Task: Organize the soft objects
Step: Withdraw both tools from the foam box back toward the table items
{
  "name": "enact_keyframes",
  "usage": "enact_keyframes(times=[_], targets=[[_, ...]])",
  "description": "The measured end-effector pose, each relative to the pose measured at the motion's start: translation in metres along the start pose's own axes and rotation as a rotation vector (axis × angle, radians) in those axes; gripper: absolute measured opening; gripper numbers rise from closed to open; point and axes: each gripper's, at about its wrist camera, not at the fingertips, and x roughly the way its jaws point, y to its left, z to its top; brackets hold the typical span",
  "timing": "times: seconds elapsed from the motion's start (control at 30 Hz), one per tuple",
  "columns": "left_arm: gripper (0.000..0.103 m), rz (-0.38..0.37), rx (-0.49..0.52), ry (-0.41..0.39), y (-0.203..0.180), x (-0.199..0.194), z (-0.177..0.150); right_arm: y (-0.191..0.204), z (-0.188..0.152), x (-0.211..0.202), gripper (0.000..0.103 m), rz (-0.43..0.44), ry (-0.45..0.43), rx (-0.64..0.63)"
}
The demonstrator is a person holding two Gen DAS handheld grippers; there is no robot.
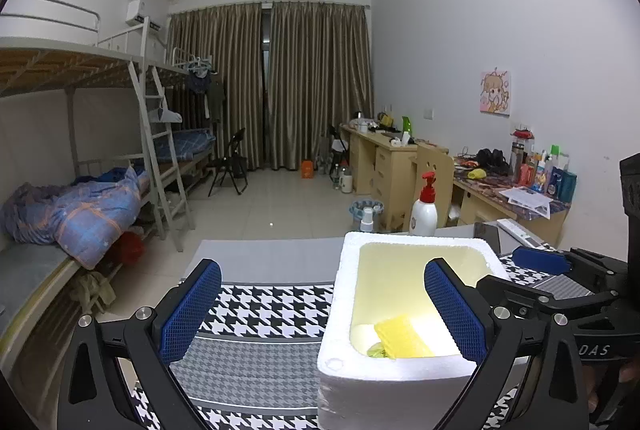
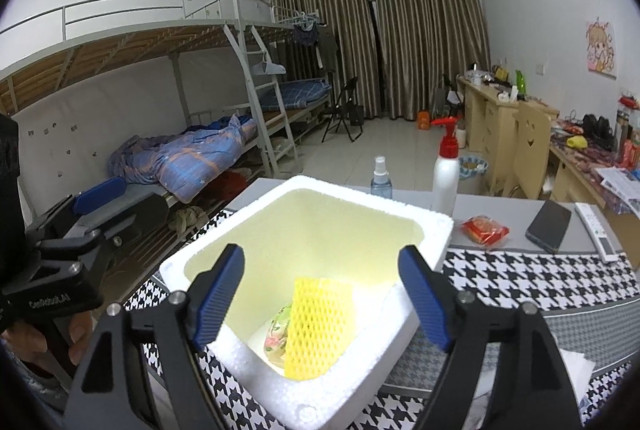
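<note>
The white styrofoam box [image 2: 304, 262] on the houndstooth-clothed counter [image 2: 532, 282] already holds the yellow foam net sleeve [image 2: 320, 326] and a small floral soft pouch [image 2: 276, 338], both in its near corner. The right gripper [image 2: 320, 298] hangs directly above that corner, jaws wide with nothing between them. The red crinkly packet [image 2: 485, 228] lies just beyond the box's right wall, nearer the right gripper than the left gripper [image 1: 320, 310], which stands wide and empty at the box's left wall.
</note>
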Motion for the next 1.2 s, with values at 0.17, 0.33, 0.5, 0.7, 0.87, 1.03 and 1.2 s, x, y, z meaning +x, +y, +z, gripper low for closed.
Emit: enact_keyframes(times=[0.17,0.33,0.5,0.7,0.87,1.03,1.2], targets=[[0.102,-0.006,0.014,-0.016,-0.007,-0.009,0.0,-0.002,0.0,-0.009,0.089,-0.015,-0.024,0.003],[0.102,-0.017,0.02,-0.027,-0.014,-0.014,0.002,-0.006,-0.001,-0.019,0.094,-0.03,-0.052,0.008],[0.102,-0.042,0.034,-0.033,-0.025,-0.016,0.004,-0.013,-0.002,-0.034,0.1,-0.05,-0.095,0.01],[0.102,-0.112,0.05,-0.043,-0.048,-0.019,0.006,-0.028,-0.007,-0.052,0.1,-0.1,-0.12,0.037],[0.102,-0.178,0.069,-0.044,-0.067,-0.019,0.008,-0.045,-0.013,-0.072,0.1,-0.16,-0.145,0.062],[0.102,-0.23,0.081,-0.047,-0.084,-0.022,0.009,-0.056,-0.016,-0.087,0.1,-0.212,-0.163,0.08],[0.102,-0.271,0.093,-0.042,-0.1,-0.025,0.008,-0.07,-0.025,-0.103,0.1,-0.255,-0.172,0.106]])
